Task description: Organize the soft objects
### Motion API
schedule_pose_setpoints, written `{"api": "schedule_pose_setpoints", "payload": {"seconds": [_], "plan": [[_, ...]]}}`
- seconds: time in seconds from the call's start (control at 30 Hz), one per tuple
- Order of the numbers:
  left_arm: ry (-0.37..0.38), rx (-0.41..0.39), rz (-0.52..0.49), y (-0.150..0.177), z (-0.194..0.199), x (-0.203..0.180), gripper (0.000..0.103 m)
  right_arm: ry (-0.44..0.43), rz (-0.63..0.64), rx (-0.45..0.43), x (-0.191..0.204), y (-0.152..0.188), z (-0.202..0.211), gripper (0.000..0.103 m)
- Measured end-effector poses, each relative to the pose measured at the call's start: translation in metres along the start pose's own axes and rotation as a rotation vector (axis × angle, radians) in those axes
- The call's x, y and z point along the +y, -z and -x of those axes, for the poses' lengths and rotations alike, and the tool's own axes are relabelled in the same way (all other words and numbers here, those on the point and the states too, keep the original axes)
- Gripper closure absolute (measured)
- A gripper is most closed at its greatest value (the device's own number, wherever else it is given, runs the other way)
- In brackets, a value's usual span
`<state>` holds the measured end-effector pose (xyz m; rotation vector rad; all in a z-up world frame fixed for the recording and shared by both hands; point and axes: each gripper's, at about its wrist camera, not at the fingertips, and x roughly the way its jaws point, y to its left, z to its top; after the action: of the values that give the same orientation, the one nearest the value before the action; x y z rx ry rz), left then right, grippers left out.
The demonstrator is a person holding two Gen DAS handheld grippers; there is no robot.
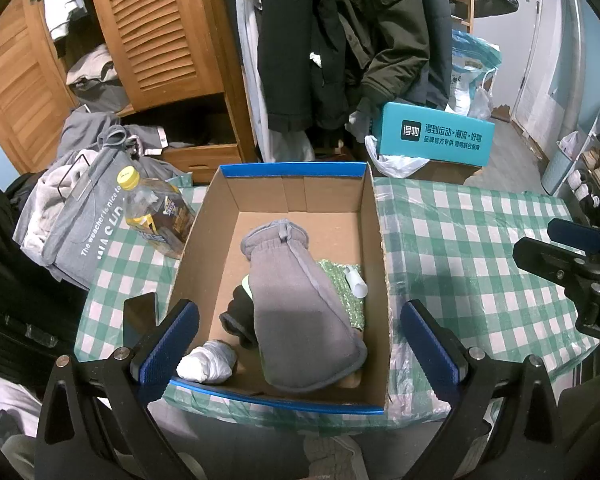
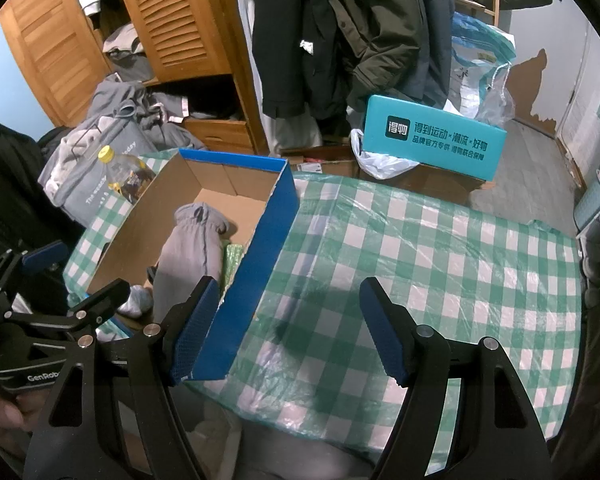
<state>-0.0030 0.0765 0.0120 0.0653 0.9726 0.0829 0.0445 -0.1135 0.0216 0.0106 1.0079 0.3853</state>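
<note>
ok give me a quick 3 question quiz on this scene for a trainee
1. True or false: the grey mitten lies inside the cardboard box.
2. Which stands just outside the box's left wall? A) a teal shoebox B) a yellow-capped bottle C) a cup
3. Fill in: both the left tongs and the right tongs are ____ and hold nothing.

Key
1. True; it lies on top of a black item and a green sequined item.
2. B
3. open
</note>
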Motion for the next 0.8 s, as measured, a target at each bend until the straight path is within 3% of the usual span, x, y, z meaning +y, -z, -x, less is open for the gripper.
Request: {"api": "schedule_pose_setpoints", "payload": {"seconds": [0.8], "plan": [[-0.001, 0.006, 0.006, -0.0014, 0.0000, 0.0007, 0.001, 0.001, 0.004, 0.005, 0.0020, 0.0025, -0.0010, 0.031]]}}
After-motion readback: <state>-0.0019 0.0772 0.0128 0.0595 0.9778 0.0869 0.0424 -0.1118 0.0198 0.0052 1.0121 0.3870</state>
